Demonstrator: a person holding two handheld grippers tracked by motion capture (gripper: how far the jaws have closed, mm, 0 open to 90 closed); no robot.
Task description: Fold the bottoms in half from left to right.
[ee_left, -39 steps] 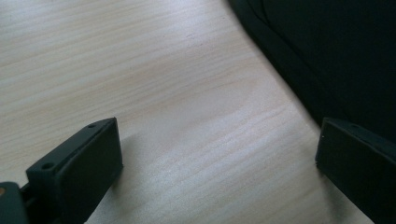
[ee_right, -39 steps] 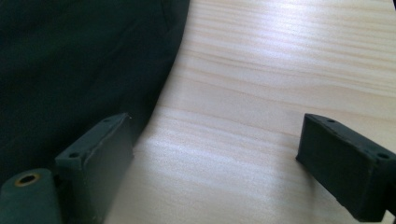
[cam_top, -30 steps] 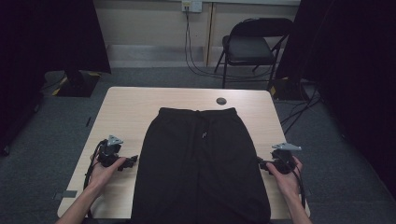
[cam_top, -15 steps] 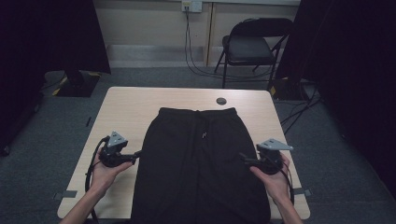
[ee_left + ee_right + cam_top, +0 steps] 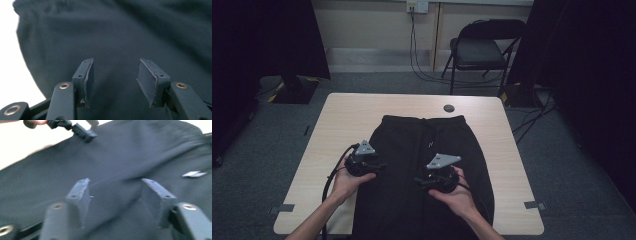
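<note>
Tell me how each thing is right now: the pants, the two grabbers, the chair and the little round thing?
Black pants: spread flat on the table, waistband at the far end.
Left gripper: jaws apart, just been closing, over the pants, nothing pinched.
Right gripper: jaws apart, just been closing, over the pants, nothing pinched.
Folding chair: unfolded, standing, empty.
Small round thing: lying on the table beyond the waistband.

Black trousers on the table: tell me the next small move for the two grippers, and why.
Probably lower both grippers onto the black trousers and pinch the cloth. The left gripper and right gripper both hang over the fabric, jaws apart, having just been closing, with nothing pressed between the pads. The trousers lie flat on the table, waistband at the far side, so a fold likely needs a grip first.
</note>
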